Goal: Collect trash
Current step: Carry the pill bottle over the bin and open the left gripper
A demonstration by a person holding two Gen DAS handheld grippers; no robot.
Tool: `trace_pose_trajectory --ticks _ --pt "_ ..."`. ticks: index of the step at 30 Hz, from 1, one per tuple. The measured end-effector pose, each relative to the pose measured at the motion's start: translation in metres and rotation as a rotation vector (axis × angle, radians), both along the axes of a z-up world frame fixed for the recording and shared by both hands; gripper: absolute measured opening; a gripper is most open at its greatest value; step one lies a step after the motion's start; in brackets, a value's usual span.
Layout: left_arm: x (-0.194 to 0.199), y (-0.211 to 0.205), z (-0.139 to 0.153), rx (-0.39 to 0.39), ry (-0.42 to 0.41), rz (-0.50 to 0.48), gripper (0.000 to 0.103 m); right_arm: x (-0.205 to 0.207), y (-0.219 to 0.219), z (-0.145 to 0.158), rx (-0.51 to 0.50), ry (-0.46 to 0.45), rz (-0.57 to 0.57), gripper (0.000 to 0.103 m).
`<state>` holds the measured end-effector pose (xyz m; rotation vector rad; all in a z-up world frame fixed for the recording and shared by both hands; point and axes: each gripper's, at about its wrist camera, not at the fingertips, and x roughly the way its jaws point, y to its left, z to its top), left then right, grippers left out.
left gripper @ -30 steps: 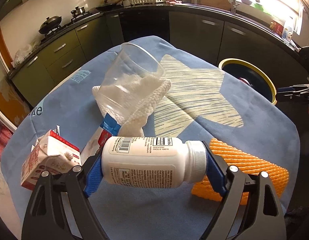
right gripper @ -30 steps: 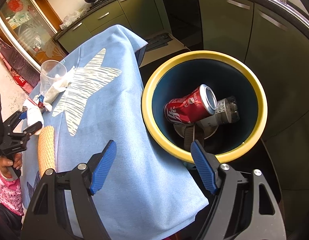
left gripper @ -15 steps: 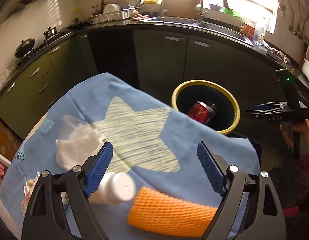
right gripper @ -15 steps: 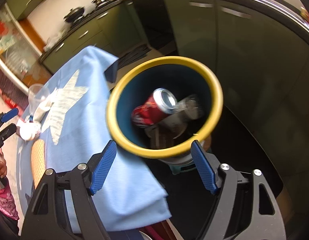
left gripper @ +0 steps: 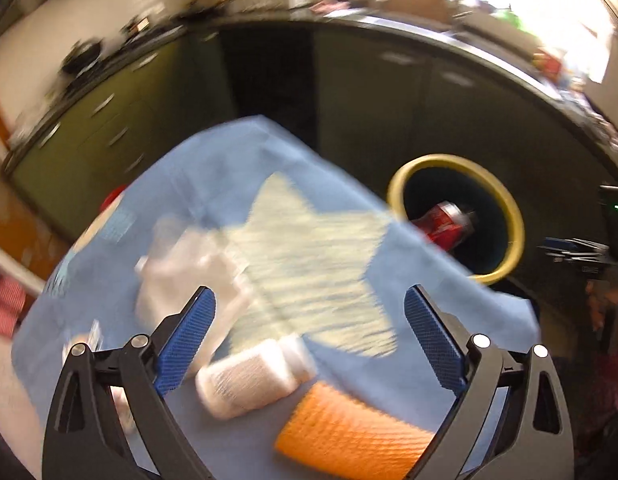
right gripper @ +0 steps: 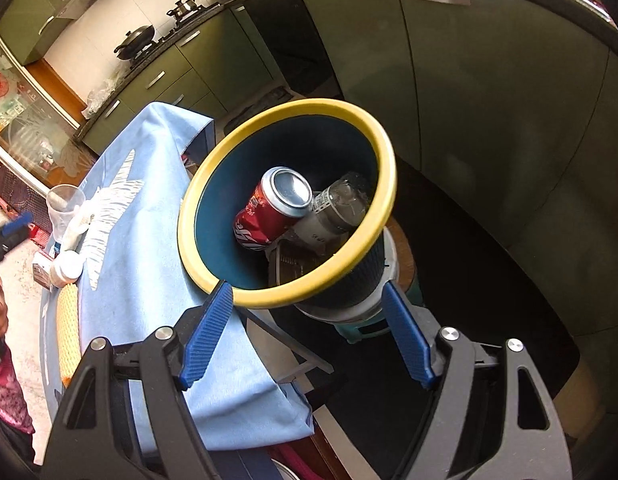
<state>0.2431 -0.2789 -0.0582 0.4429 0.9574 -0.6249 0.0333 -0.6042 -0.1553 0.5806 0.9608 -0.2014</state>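
Start at the left of the table: your left gripper [left gripper: 307, 336] was clamped on the white pill bottle [left gripper: 255, 380] a second ago. Now its jaws stand wide apart with nothing between them, and the bottle lies on its side on the blue cloth [left gripper: 229, 168], near the left finger. So that pickup is undone; the bottle counts as trash not yet collected. The left wrist view is smeared, which suggests your hand is moving fast, so slow down before you try again.

Just right of the bottle lies the orange mesh sleeve [left gripper: 349, 432]. Farther back on the left are the clear plastic cup [right gripper: 63, 208] and the white crumpled material beside it, with a small carton [right gripper: 41, 272] at the near left edge. All of these remain on the table.

Moving right, past the table's edge, the yellow-rimmed bin [right gripper: 385, 152] already holds a red soda can [right gripper: 269, 212] and a crushed clear bottle [right gripper: 337, 208].

Your right gripper [right gripper: 309, 336] has shifted from above the cloth to the bin's near rim. Its jaws are spread wide and it carries nothing. In my judgement the collecting is only partly done, and the pill bottle is the closest item for your left gripper.
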Motion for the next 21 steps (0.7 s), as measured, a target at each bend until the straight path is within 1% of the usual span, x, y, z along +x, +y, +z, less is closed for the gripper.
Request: trace_pose_trajectory --ticks 2,4,6,8,12,16,17,19,21 --pt "0.005 0.016 -0.015 0.057 0.02 0.121 0.096 0.003 0.002 -0.003 0.013 -0.003 0.012 0.073" --pt "0.005 0.029 -0.027 0.065 0.033 0.19 0.098 0.008 0.006 -0.006 0.019 -0.002 0.025 0.073" --pt "0.005 0.037 -0.04 0.063 0.04 0.255 0.098 0.013 0.009 -0.008 0.026 -0.002 0.041 0.073" --pt "0.005 0.038 -0.049 0.052 0.051 0.279 0.098 0.016 0.012 -0.01 0.03 -0.003 0.052 0.073" --pt "0.01 0.035 -0.063 0.062 0.037 0.338 0.098 0.019 0.019 -0.01 0.031 -0.004 0.08 0.073" --pt "0.013 0.029 -0.077 0.076 0.053 0.352 0.097 0.019 0.02 -0.011 0.033 -0.004 0.087 0.073" --pt "0.014 0.029 -0.08 0.079 0.056 0.354 0.092 0.019 0.019 -0.011 0.035 -0.004 0.086 0.073" --pt "0.017 0.031 -0.084 0.071 0.077 0.362 0.085 0.018 0.018 -0.013 0.04 -0.004 0.082 0.073" --pt "0.016 0.034 -0.085 0.064 0.073 0.363 0.085 0.018 0.016 -0.015 0.043 -0.002 0.079 0.073"
